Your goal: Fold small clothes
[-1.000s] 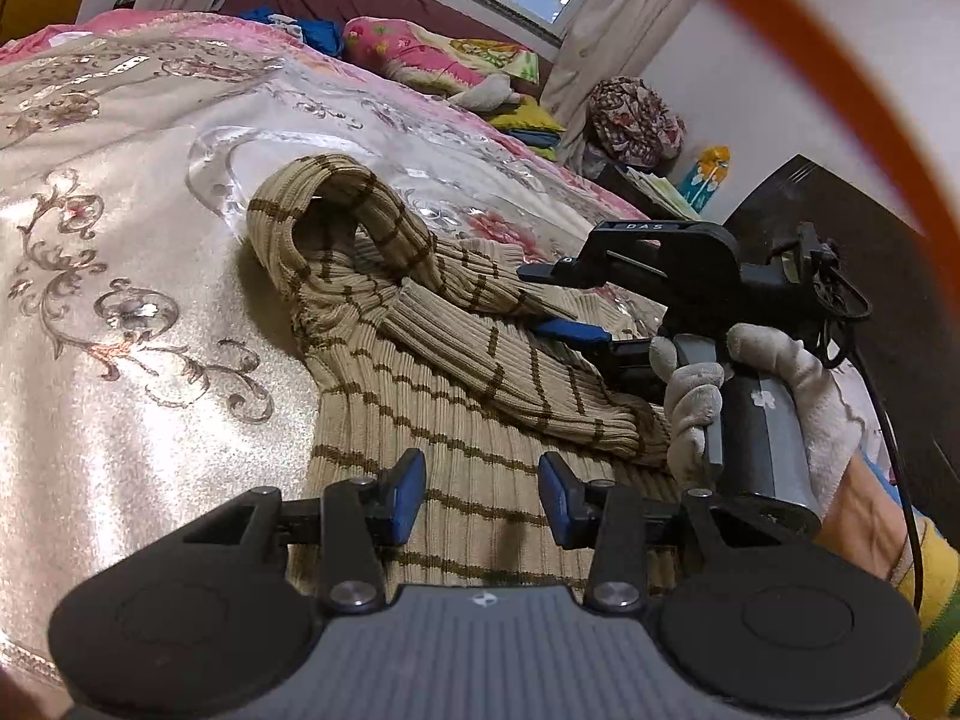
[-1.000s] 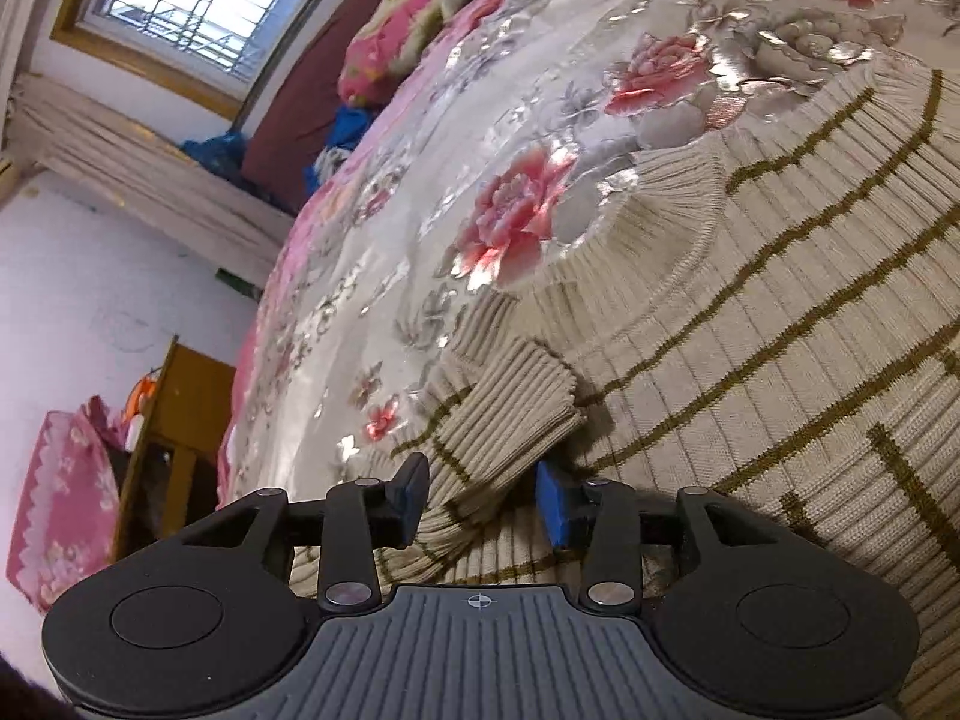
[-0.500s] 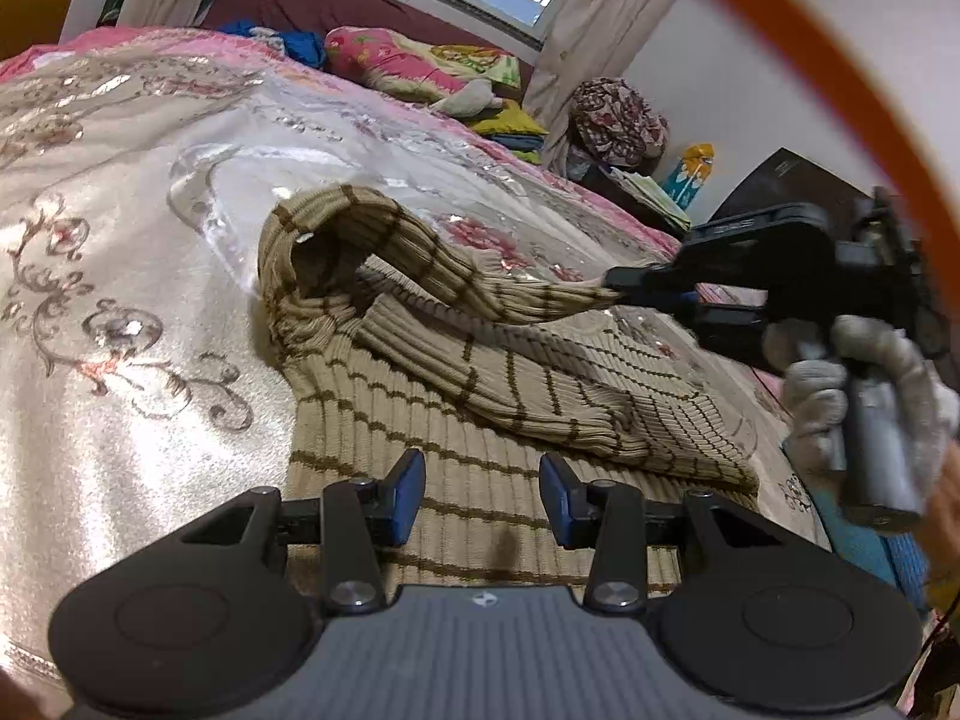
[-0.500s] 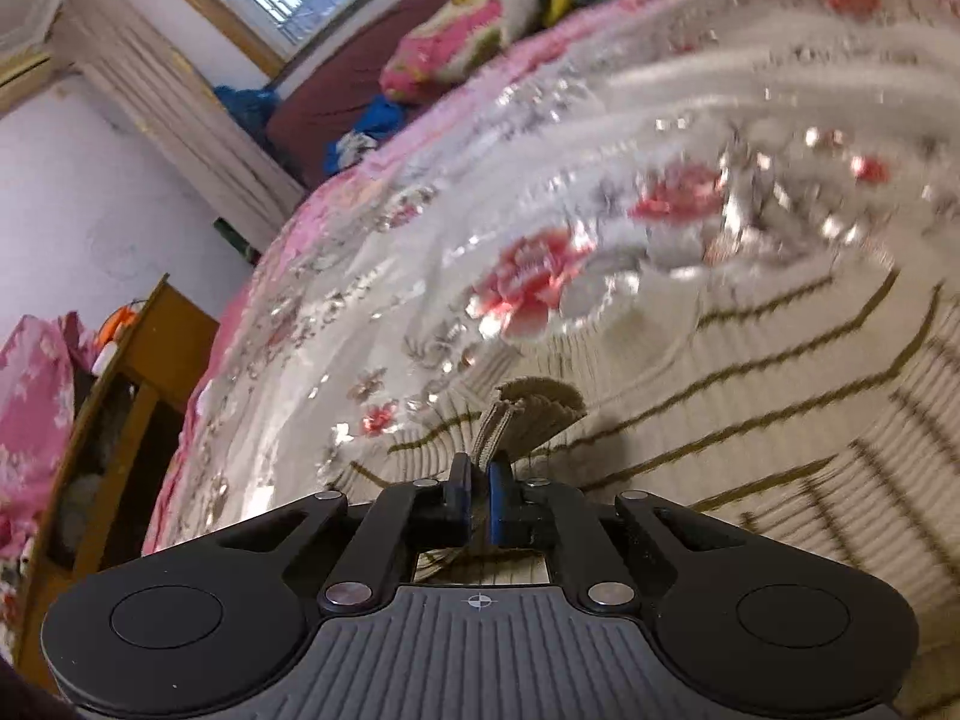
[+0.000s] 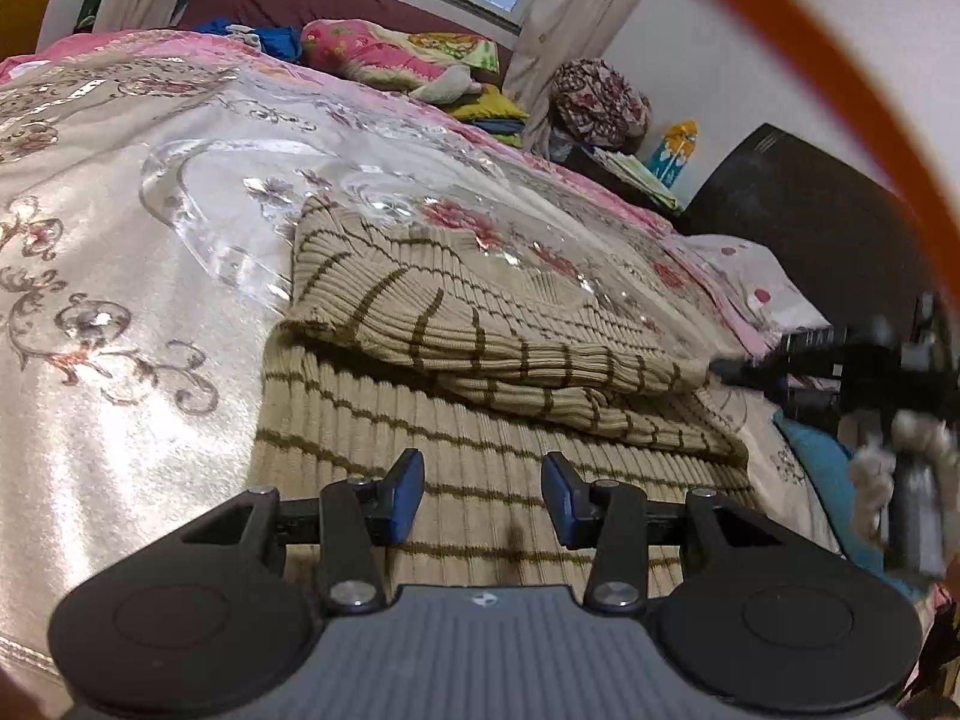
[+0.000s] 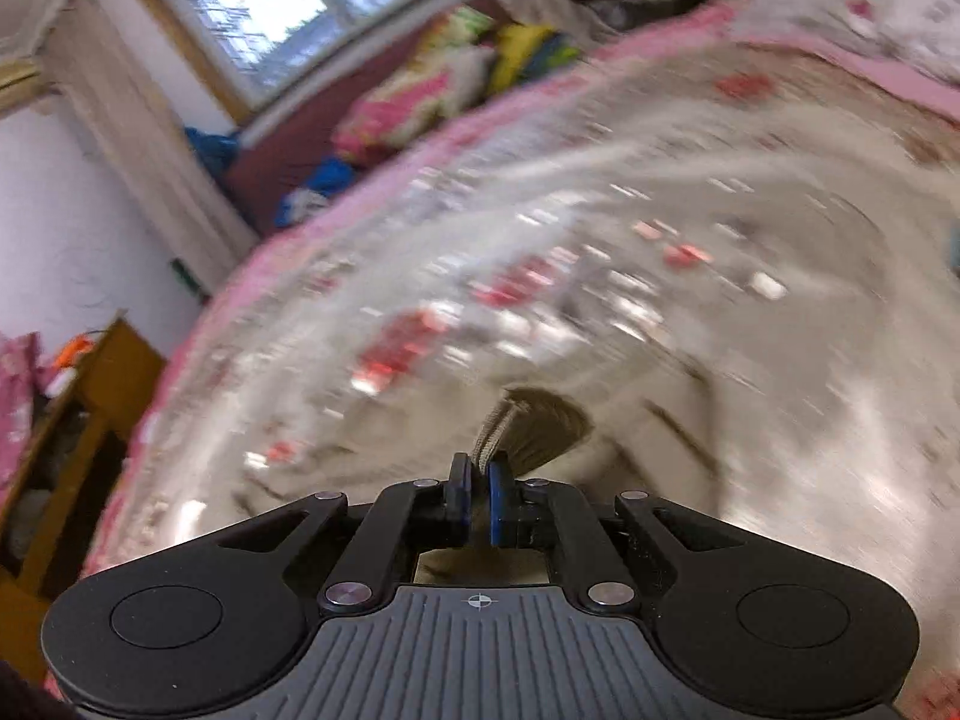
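A second ago the sleeve (image 5: 480,330) lay bunched across the sweater (image 5: 468,468), and the right gripper (image 6: 478,489) stood half open around its cuff (image 6: 501,429). Since then the cuff has been pinched and the sleeve drawn out straight across the chest, towards the right of the left view. The loop seen earlier at the shoulder has been flattened.

The right gripper's fingers are pressed together on the ribbed cuff, which sticks up between the blue pads (image 6: 497,501). The right view is badly blurred.

The left gripper (image 5: 483,495) is held partly spread just over the sweater's lower body; nothing is gripped between its fingers, and whether they touch the knit cannot be told.

The sweater is seen lying on the bedspread (image 5: 120,312): beige ribbed knit with thin brown stripes, its sleeve stretched taut over the body. A gloved hand (image 5: 900,468) is seen blurred at the right edge.
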A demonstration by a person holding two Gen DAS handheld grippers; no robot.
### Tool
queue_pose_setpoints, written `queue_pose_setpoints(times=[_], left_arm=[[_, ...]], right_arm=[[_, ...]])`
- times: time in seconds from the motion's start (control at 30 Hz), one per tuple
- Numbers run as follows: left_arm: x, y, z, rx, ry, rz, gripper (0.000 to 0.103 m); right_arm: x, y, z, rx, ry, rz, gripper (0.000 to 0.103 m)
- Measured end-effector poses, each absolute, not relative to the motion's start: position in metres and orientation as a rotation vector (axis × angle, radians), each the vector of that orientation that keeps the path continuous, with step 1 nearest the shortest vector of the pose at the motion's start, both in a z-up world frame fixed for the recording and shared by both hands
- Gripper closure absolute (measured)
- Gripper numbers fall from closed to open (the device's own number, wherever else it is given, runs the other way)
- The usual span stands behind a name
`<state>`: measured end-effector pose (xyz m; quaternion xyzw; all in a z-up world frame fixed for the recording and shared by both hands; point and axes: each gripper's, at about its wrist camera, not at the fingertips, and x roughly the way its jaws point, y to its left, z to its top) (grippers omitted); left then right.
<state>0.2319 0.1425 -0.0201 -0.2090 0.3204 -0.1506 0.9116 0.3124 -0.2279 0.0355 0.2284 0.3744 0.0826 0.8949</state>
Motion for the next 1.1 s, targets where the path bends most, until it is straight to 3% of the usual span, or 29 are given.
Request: queue_pose_setpoints(times=[0.17,0.4,0.6,0.7,1.1], left_arm=[[0.231,0.136,-0.021,-0.402,0.661,-0.311,0.056],[0.230,0.134,-0.022,-0.394,0.668,-0.313,0.055],[0.227,0.138,-0.011,-0.401,0.629,-0.323,0.055],[0.231,0.145,0.002,-0.395,0.586,-0.296,0.055],[0.318,0.134,0.017,-0.312,0.624,-0.229,0.050]], right_arm=[[0.299,-0.249,0.006,0.536,0.823,0.133,0.097],[0.287,-0.250,0.031,0.491,0.712,0.175,0.098],[0.289,-0.254,0.016,0.478,0.770,0.126,0.097],[0.287,-0.245,0.023,0.458,0.751,0.187,0.092],[0.328,-0.162,0.012,0.228,0.871,0.494,0.091]])
